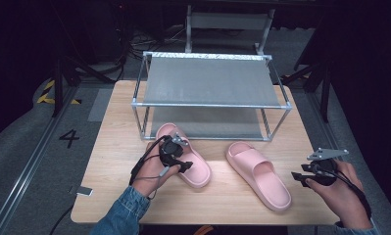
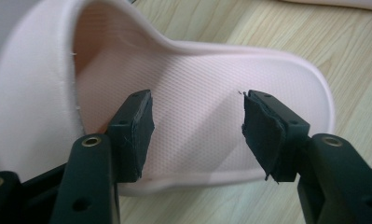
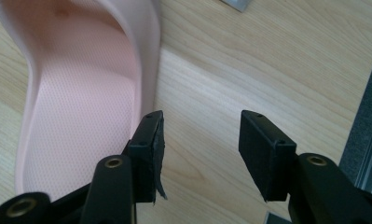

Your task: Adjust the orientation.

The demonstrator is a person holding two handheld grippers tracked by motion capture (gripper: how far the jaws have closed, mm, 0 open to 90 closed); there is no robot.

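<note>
Two pink slippers lie on the wooden table [image 1: 222, 203]. My left gripper [image 1: 184, 166] hovers over the left slipper [image 1: 201, 175], just behind its strap. In the left gripper view, the left gripper [image 2: 197, 133] stands open above the heel footbed of that slipper [image 2: 211, 88], with nothing pressed between its pads. The right slipper [image 1: 259, 177] lies at an angle in the middle right. My right gripper [image 1: 299, 177] is open near the table's right edge. In the right gripper view, the right gripper [image 3: 200, 149] frames bare wood, its left pad [image 3: 151, 144] close beside the slipper's rim [image 3: 148, 70].
A metal shoe rack [image 1: 210, 81] with two grey shelves stands at the back of the table; the left slipper's toe points toward its lower shelf. The table's right edge [image 3: 361, 126] runs close to my right gripper. Dark floor and cables surround the table.
</note>
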